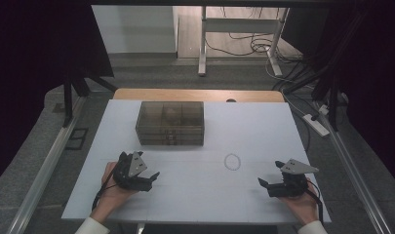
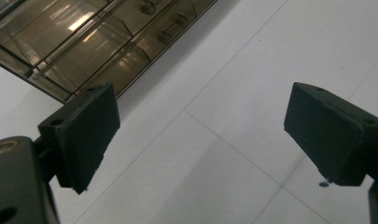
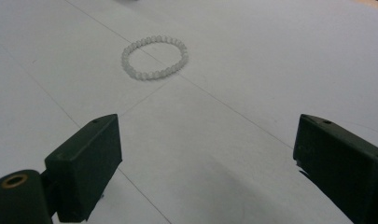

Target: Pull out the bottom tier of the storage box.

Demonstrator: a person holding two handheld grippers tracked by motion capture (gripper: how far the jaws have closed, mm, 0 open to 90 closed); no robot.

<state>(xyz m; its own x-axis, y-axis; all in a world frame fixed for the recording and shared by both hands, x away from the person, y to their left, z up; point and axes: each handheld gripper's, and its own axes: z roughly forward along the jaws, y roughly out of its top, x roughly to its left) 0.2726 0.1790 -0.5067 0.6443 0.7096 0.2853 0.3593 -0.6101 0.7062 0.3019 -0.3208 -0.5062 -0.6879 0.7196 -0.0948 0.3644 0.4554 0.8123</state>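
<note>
Bracelet (image 1: pixel 232 161) of pale beads is lying flat on the white table (image 1: pixel 200 195) in the high view, between the two grippers and nearer the right gripper (image 1: pixel 266 184). A smoky clear drawer box (image 1: pixel 170 123) is standing farther back, beyond the left gripper (image 1: pixel 153 176). Both grippers are resting near the front edge, well apart.

The left gripper view is showing the jaws standing wide apart with nothing between them, and the box's drawers and small knobs (image 2: pixel 148 6).

The right gripper view is showing single beads of the bracelet ahead of widely parted, unloaded jaws.
</note>
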